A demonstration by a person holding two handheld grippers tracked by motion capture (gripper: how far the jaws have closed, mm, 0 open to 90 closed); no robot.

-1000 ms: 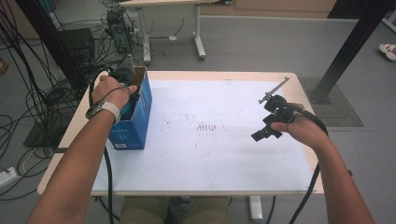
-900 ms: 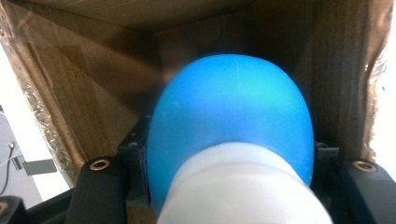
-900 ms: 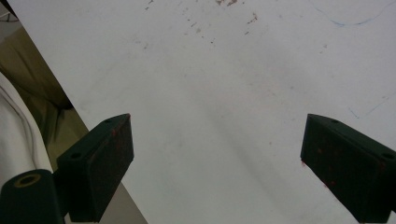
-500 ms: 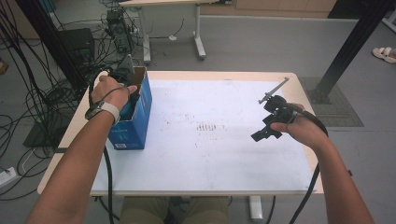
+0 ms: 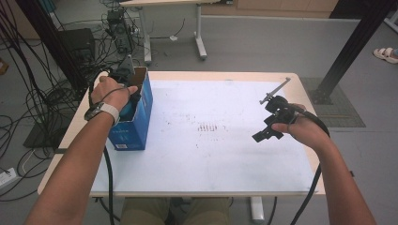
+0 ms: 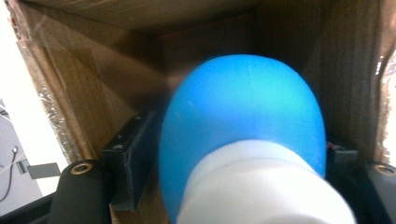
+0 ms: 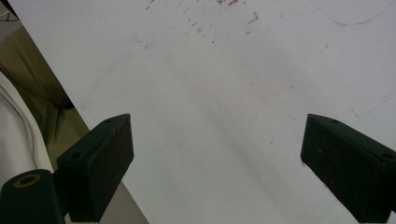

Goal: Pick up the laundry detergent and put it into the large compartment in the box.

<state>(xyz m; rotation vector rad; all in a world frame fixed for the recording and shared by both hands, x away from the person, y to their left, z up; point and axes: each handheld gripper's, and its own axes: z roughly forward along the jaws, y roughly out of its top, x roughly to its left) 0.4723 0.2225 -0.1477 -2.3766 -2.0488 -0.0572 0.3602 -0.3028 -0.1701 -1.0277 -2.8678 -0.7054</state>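
Left tongs (image 6: 233, 163) clamp the blue-and-white bottle (image 6: 243, 121) inside the blue box (image 5: 141, 117) at the table's (image 5: 225, 159) left edge. Looks light, smooth plastic, probably slippery; I'd grip the white neck. Right tongs (image 7: 219, 163) hang released, holding nothing.

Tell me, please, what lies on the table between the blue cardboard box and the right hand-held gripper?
Nothing: in the high view, the white table top between the blue box and the right hand-held gripper is bare apart from small dark marks.
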